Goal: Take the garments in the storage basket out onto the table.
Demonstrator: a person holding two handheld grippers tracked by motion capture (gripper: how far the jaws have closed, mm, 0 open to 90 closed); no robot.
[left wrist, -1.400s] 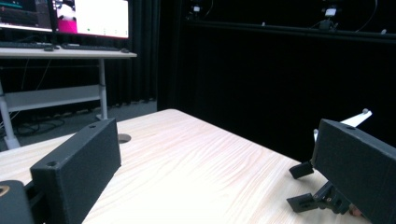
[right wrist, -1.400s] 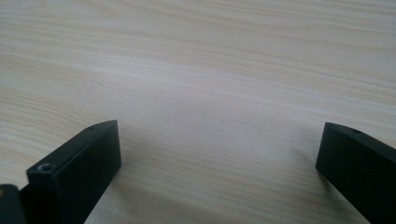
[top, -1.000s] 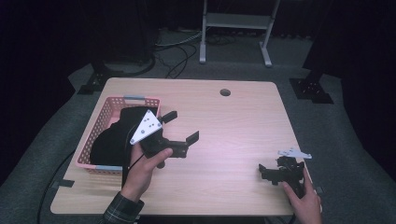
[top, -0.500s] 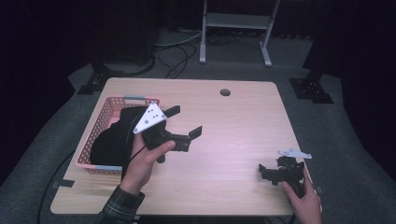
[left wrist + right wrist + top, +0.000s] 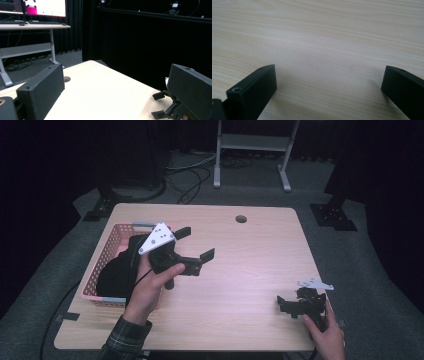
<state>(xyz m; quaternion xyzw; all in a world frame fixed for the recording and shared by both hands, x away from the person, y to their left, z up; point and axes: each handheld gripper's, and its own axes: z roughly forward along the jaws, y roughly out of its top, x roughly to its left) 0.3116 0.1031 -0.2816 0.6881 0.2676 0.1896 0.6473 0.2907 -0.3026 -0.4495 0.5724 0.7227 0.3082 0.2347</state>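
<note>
The left hand-held gripper (image 5: 194, 243), jaws apart and empty, has lifted away from the pink basket (image 5: 107, 257) holding dark cloth (image 5: 116, 272) at the surface's left. The right hand-held gripper (image 5: 286, 304) rests near-right, jaws apart, unmoved.

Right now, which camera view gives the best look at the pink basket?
The high view: the pink basket sits at the table's left edge with something dark inside, behind the left claw. The left gripper view looks across the table toward the right claw; the right gripper view faces bare tabletop.
</note>
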